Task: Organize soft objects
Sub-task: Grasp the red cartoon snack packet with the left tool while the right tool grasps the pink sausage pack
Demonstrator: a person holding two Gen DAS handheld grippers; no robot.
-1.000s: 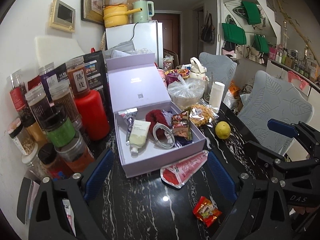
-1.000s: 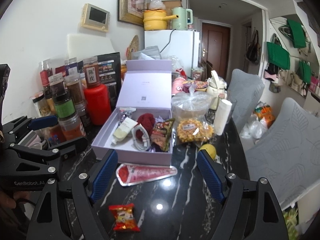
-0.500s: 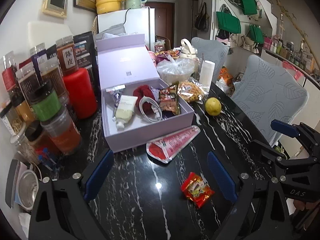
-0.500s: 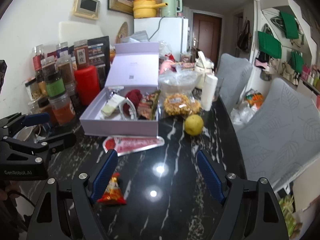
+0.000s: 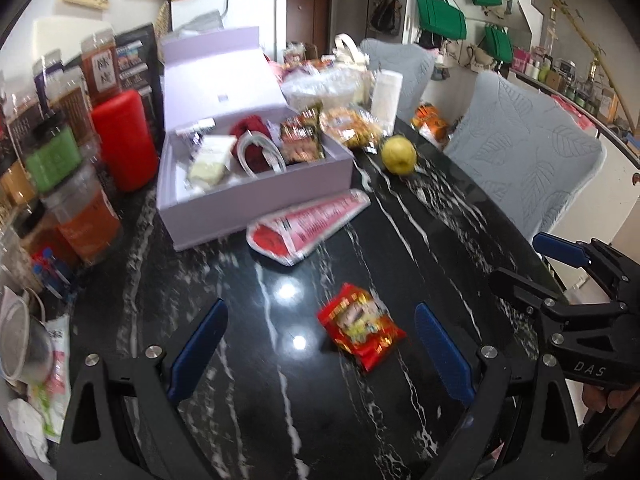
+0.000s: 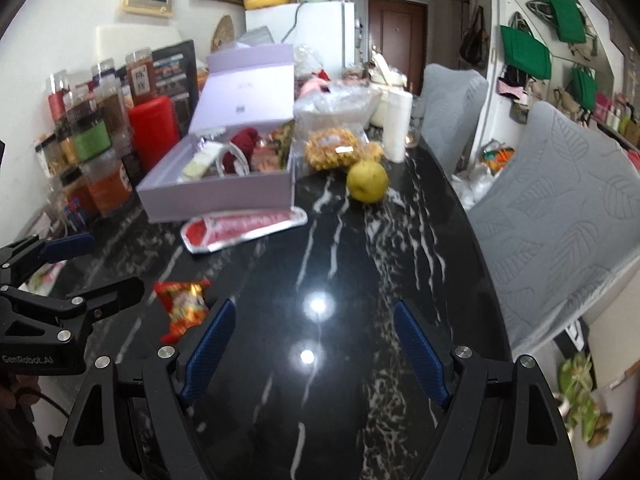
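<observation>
A small red snack packet lies on the black marble table, between the wide-apart blue pads of my left gripper, which is open and touches nothing. The same packet shows left of my right gripper, also open and empty over bare tabletop. A long red and white pouch lies in front of the open lilac box, which holds a cream tube, a white cable, a dark red soft item and snack bags. In the right wrist view the pouch and box lie ahead on the left.
Jars and a red canister crowd the table's left side. A yellow fruit, bagged snacks and a white roll stand behind the box. Two grey chairs line the right edge. A strainer and wrappers sit at near left.
Both grippers have come down and tilted toward the table; the red snack packet has slid up between the left gripper's pads and the box looks nearer. Neither gripper's opening has changed.
</observation>
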